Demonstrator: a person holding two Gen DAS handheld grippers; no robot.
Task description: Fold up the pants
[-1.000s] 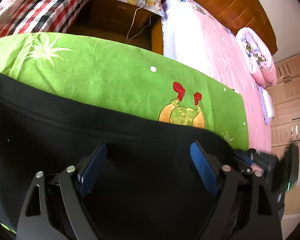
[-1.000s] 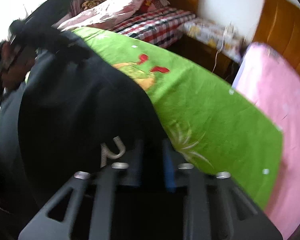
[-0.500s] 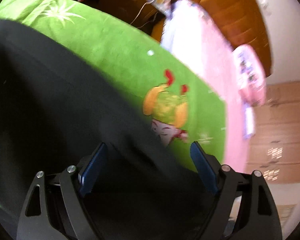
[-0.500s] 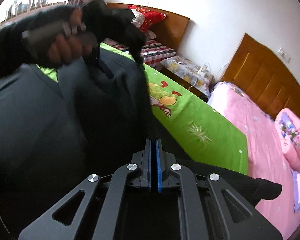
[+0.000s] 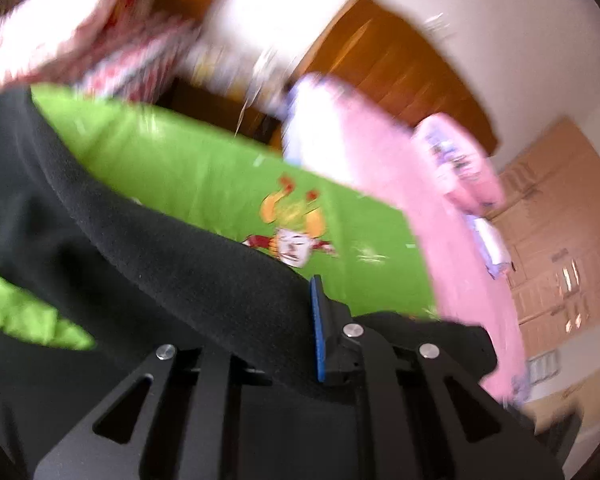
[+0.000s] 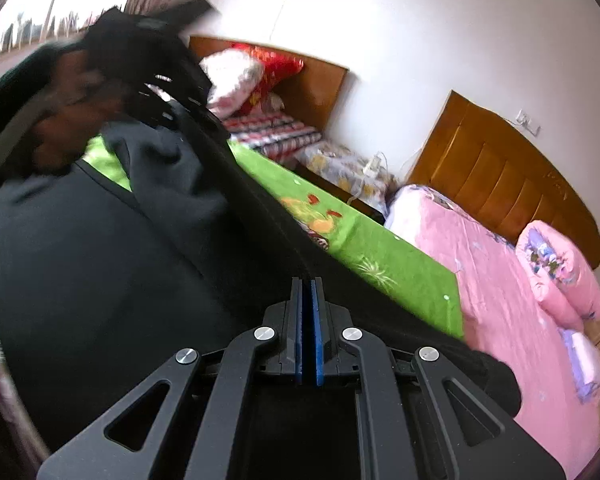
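Left wrist view: black pants (image 5: 148,264) fill the 7 to 10 o'clock half of the frame; a thick fold of them runs down into the left gripper (image 5: 300,332).
Left gripper: jaws closing on that fold; one blue pad shows at the cloth's edge, the other is buried under fabric. Cloth is between the jaws and pinched.
Right wrist view: right gripper (image 6: 308,332) at 6 o'clock, blue pads drawn together with a thin dark line between them. Clenched; I judge it grips an edge of the pants, but the layer is too thin to be sure.
Pants, place: lifted in part off the green blanket (image 6: 364,248), draped between the two grippers; a person's hand (image 6: 60,120) at 10 o'clock carries the left gripper with a bunch of cloth hanging below it.
Surroundings: pink bed (image 6: 500,272) at 3 o'clock, wooden headboard (image 6: 500,164) behind it.
Step, judged: raising one part of the pants to fold it over.
Risk 1: left grip takes a bunched wad, not a flat edge; fold would land creased.
Risk 2: thin right-hand grip may slip under pull; cloth drops, fold goes askew.
Risk 3: heavy blur on the left view; fast motion could drag the lower layer along the blanket.
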